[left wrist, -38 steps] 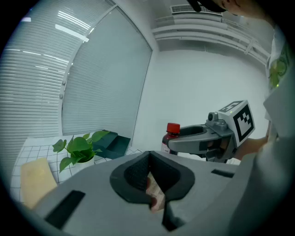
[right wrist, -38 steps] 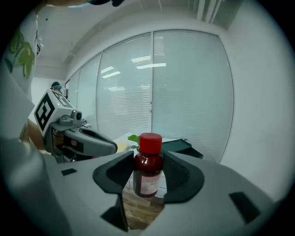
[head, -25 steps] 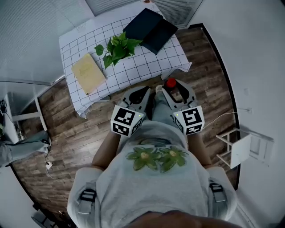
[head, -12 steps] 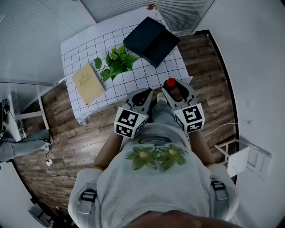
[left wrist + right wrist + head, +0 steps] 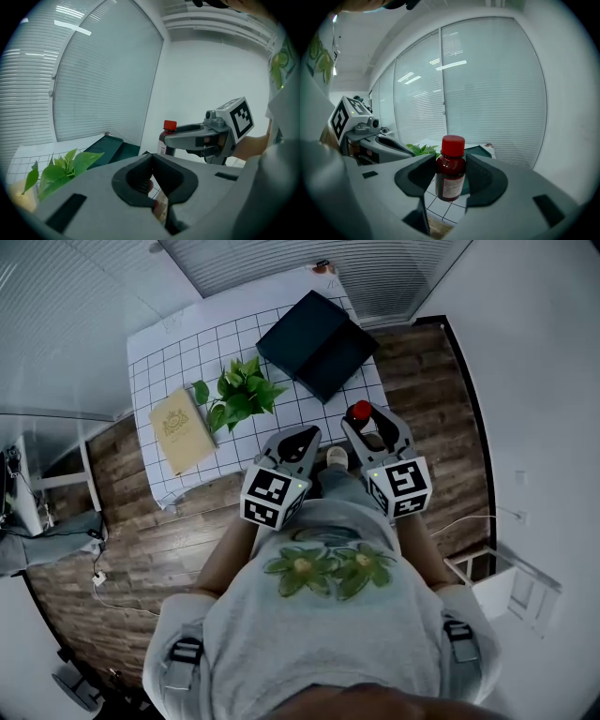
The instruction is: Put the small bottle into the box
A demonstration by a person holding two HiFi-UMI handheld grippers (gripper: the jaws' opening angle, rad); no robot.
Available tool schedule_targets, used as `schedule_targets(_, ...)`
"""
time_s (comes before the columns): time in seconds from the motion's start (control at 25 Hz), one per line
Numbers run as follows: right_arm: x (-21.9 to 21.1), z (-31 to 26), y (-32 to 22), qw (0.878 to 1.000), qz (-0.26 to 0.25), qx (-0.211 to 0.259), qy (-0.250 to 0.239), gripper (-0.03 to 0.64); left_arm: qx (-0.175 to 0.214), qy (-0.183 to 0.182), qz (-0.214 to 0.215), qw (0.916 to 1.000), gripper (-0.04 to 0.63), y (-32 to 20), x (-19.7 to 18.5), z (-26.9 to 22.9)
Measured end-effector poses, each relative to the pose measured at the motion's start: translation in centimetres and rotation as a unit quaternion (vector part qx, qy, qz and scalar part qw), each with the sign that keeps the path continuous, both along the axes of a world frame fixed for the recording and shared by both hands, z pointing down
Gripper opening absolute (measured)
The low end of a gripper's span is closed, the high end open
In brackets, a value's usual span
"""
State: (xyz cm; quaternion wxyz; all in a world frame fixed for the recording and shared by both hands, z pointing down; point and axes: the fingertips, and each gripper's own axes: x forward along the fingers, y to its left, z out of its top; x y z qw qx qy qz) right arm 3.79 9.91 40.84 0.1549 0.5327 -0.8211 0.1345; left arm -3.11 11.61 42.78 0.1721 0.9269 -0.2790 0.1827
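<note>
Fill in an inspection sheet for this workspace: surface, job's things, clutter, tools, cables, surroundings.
Surface: table under a white grid cloth.
Job's things: small bottle, red cap, held upright off the table; dark box at the table's far right.
Clutter: leafy plant; tan book.
Tools: right tool shut on the small bottle; left tool shut, empty.
Cables: white cable on the floor, left side.
Surroundings: wood floor; window blinds.
</note>
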Motion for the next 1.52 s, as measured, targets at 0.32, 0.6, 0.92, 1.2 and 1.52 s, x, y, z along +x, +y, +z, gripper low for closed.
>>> schedule_targets(0.32, 2.3, 0.1, -2.6, 1.0, -0.018, 0.002, -0.007, 0.199, -0.005, -0.008, -0.026, 0.9996, 0.008, -2.0, 1.7, 0.4)
schedule_targets(0.6, 3.2, 0.0, -4.7, 0.998, -0.061, 0.007, -0.006, 0.199, 0.002, -0.002, -0.067, 0.9978, 0.008, -3.6, 3.1, 0.4)
schedule_targets(0.92, 3.5, 0.0, -6.9, 0.995, -0.101, 0.012, -0.014, 0.199, -0.007, 0.011, -0.136, 0.9907, 0.008, -5.2, 3.5, 1.0)
schedule_targets(1.2, 2.5, 0.5, -7.9, 0.993, -0.112, -0.001, -0.03, 0.199, -0.025, 0.006, -0.128, 0.9914, 0.008, -6.3, 3.0, 1.4)
schedule_targets(1.52, 2.7, 0.5, -9.6, 0.995, -0.099, -0.01, -0.029, 0.199, -0.046, 0.011, -0.09, 0.9948, 0.008, -8.1, 3.9, 1.2)
